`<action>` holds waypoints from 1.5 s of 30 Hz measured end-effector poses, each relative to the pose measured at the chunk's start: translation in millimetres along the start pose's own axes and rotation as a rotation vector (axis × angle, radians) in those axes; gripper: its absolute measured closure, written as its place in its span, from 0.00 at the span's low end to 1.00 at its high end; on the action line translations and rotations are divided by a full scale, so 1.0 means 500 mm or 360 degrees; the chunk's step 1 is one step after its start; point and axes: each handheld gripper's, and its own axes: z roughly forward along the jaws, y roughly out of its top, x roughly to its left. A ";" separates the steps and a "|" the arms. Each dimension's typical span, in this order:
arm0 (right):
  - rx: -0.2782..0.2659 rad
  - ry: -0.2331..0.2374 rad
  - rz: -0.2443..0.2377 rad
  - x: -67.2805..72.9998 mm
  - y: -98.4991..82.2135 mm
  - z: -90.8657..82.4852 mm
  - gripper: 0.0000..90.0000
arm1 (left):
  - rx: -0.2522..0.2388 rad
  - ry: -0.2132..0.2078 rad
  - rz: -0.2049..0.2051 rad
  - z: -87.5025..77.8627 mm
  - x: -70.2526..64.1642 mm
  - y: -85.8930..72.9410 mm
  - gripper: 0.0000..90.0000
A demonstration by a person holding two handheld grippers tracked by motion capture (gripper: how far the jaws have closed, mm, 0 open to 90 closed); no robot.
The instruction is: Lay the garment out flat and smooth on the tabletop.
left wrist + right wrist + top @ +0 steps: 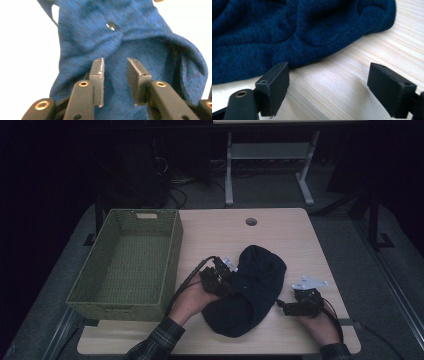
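A dark blue knitted garment (pixel 250 290) lies bunched on the wooden table (pixel 280 235), near its front edge. My left gripper (pixel 225 280) is at the garment's left side. In the left gripper view its jaws (pixel 115 61) stand a little apart with nothing pinched, and the blue knit (pixel 112 37) with a small button (pixel 110 25) lies just beyond them. My right gripper (pixel 282 306) rests low at the garment's right edge. Its jaws (pixel 328 67) are wide open over bare wood (pixel 342 82), the left finger just touching the hem of the garment (pixel 287 30).
A green woven basket (pixel 172 250) stands on the table's left side, its near wall close to my left forearm. A round cable hole (pixel 251 221) sits near the far edge. Beyond the table are desk legs and cables on a dark floor.
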 end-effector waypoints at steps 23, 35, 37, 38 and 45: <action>-0.0080 0.0368 0.0004 0.055 0.038 -0.017 1.00 | -0.0114 0.0017 0.0032 0.027 0.058 0.097 1.00; 0.0031 0.0363 -0.0034 0.068 0.043 0.024 1.00 | -0.0009 0.0093 -0.0064 0.111 0.097 0.096 1.00; 0.0023 0.0370 -0.0021 0.068 0.043 0.026 1.00 | 0.0016 0.0109 -0.0082 0.123 0.106 0.091 1.00; 0.0027 0.0373 -0.0014 0.068 0.043 0.025 1.00 | 0.0020 0.0105 -0.0092 0.127 0.110 0.089 1.00; 0.0039 0.0376 -0.0032 0.063 0.044 0.026 1.00 | 0.0013 0.0126 -0.0108 0.139 0.122 0.080 1.00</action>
